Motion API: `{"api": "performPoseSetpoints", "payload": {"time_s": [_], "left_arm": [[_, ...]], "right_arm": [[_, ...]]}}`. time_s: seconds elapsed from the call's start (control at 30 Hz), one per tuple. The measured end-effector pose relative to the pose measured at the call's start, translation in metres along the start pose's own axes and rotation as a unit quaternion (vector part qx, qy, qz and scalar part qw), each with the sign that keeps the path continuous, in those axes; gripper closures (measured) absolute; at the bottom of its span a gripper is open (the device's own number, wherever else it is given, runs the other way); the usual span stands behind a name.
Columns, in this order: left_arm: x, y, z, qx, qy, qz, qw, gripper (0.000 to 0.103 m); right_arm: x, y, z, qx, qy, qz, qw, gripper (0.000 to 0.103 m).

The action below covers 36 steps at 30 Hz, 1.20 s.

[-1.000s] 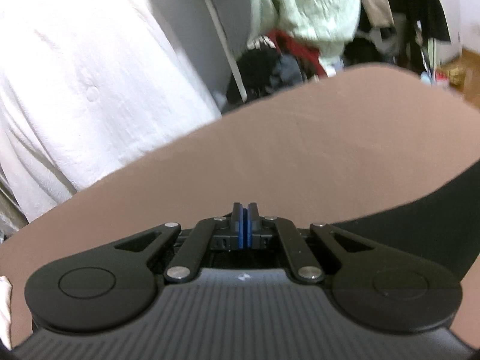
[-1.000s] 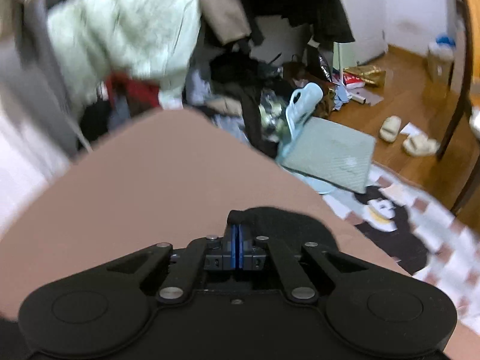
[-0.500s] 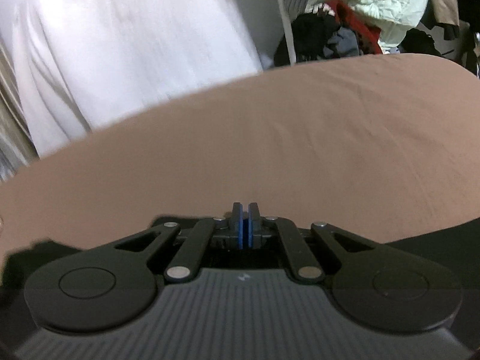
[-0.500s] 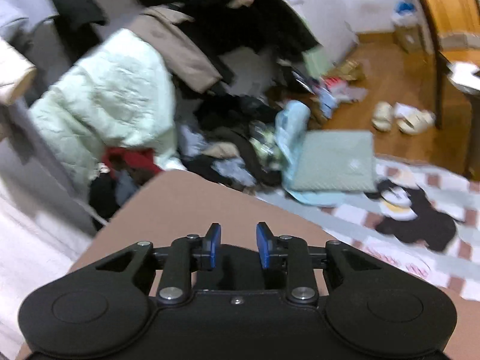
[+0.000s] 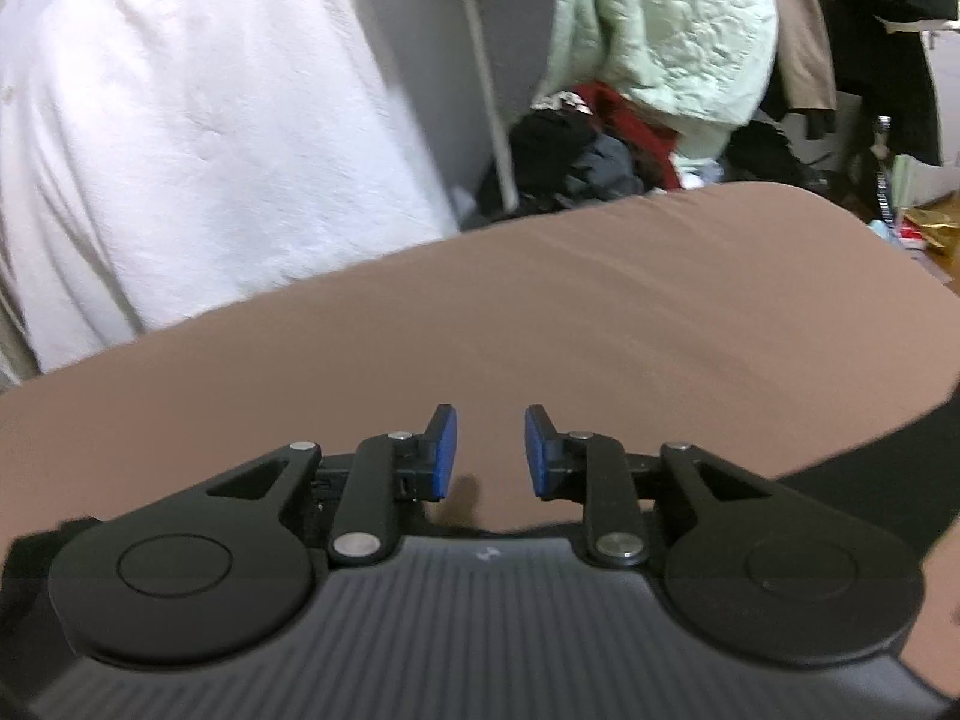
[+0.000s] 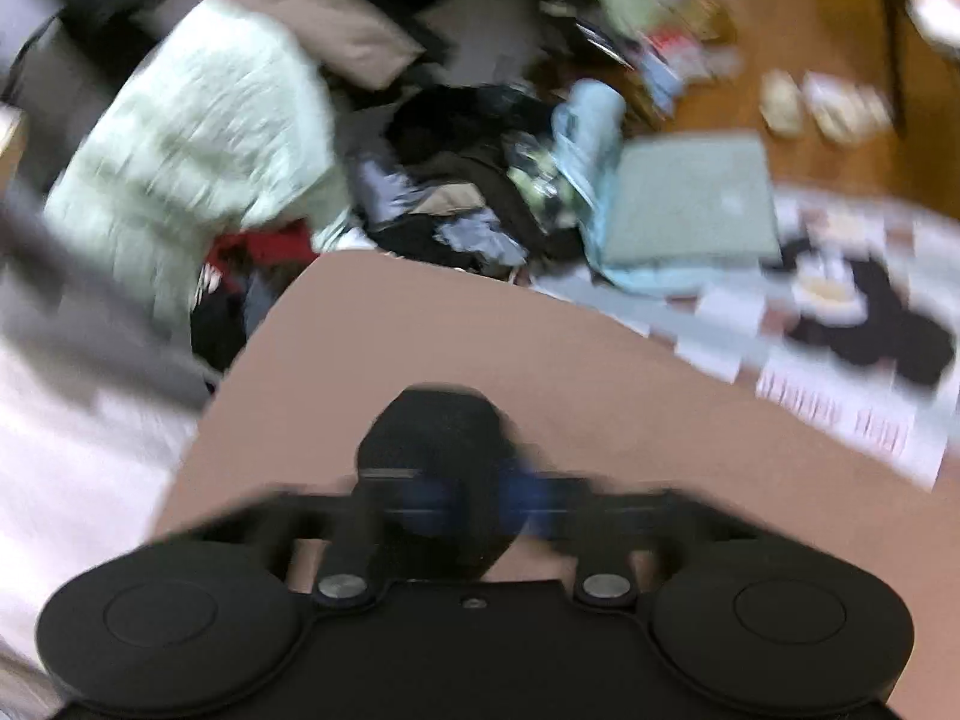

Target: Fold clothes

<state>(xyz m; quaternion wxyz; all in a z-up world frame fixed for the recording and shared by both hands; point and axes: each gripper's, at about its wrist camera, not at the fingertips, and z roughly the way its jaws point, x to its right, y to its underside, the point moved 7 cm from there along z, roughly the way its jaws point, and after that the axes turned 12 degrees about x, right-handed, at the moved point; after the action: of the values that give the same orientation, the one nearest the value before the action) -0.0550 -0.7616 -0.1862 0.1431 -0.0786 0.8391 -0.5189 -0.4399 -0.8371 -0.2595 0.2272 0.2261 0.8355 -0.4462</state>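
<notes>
We see a broad brown surface (image 5: 600,312) filling the middle of both wrist views. On it lies the black garment (image 6: 438,438) that the task concerns.

In the left wrist view, the black cloth shows only as a dark band (image 5: 870,456) at about four o'clock from the left gripper (image 5: 489,453), running off the frame's right edge. The left gripper's jaws are opening; its blue pads (image 5: 445,450) stand apart with only bare brown surface between them, so it is released and grips nothing.

In the right wrist view, a rounded fold of the black garment sits at twelve o'clock from the right gripper (image 6: 471,501), reaching back between the fingers. The right gripper's jaws are closing, with the cloth between them. The view is smeared by motion, and we cannot tell whether the pads already press on the fabric.

Beyond the surface, at ten o'clock in the left view, hangs a large white cloth (image 5: 198,138). At one o'clock hangs a pale green quilted jacket (image 5: 666,30). On the floor, at two o'clock in the right view, lies a grey-green cushion (image 6: 690,198).
</notes>
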Motion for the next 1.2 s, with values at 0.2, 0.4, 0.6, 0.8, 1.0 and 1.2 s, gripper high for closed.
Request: {"api": "performPoseSetpoints", "payload": {"time_s": [0.2, 0.4, 0.6, 0.8, 1.0, 1.2], "left_arm": [[0.021, 0.005, -0.025, 0.016, 0.059, 0.017, 0.998, 0.074], [0.053, 0.003, -0.043, 0.026, 0.146, 0.013, 0.9888, 0.072], [0.122, -0.005, -0.06, 0.056, 0.283, 0.018, 0.9573, 0.054], [0.204, -0.012, -0.072, 0.079, 0.368, 0.056, 0.925, 0.053], [0.257, -0.012, -0.087, 0.088, 0.42, 0.061, 0.9013, 0.043], [0.26, -0.014, -0.087, 0.066, 0.447, 0.008, 0.892, 0.068]], "right_arm": [[-0.038, -0.044, -0.076, 0.046, -0.026, -0.003, 0.999, 0.094], [-0.051, -0.054, -0.12, 0.021, -0.016, -0.025, 0.999, 0.093], [-0.038, -0.047, -0.107, -0.012, -0.011, -0.028, 0.999, 0.093], [-0.038, -0.029, -0.088, -0.063, -0.06, -0.006, 0.996, 0.093], [-0.048, -0.02, -0.081, -0.083, -0.079, -0.01, 0.993, 0.093], [-0.058, -0.01, -0.078, -0.113, -0.11, 0.0, 0.987, 0.091]]}}
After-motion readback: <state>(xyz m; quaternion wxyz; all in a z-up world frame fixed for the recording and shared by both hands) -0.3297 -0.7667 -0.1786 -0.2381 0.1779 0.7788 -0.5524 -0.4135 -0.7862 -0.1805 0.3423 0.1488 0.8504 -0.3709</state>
